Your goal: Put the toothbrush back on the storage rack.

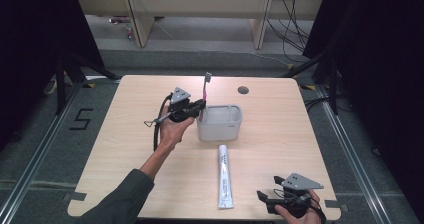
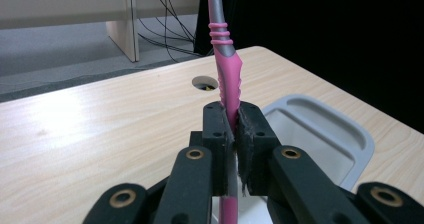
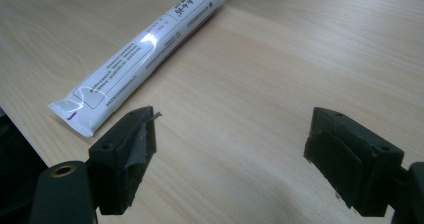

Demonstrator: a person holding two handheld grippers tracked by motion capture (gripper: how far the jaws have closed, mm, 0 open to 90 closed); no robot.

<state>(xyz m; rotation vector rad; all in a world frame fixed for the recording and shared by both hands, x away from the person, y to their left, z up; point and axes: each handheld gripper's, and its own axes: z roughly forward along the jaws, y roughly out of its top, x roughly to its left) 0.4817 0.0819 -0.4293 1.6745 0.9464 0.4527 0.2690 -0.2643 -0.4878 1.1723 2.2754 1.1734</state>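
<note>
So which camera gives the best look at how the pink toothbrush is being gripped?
The left gripper view: the toothbrush fills the centre, its pink handle pinched upright between the left gripper's closed jaws. The high view shows the whole brush, small, standing over the left end of the grey holder. The right gripper view looks at the toothpaste tube instead.

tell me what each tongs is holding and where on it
Left tongs clamp the pink toothbrush low on its handle, upright over the grey holder. Right tongs stand open, holding nothing.
</note>
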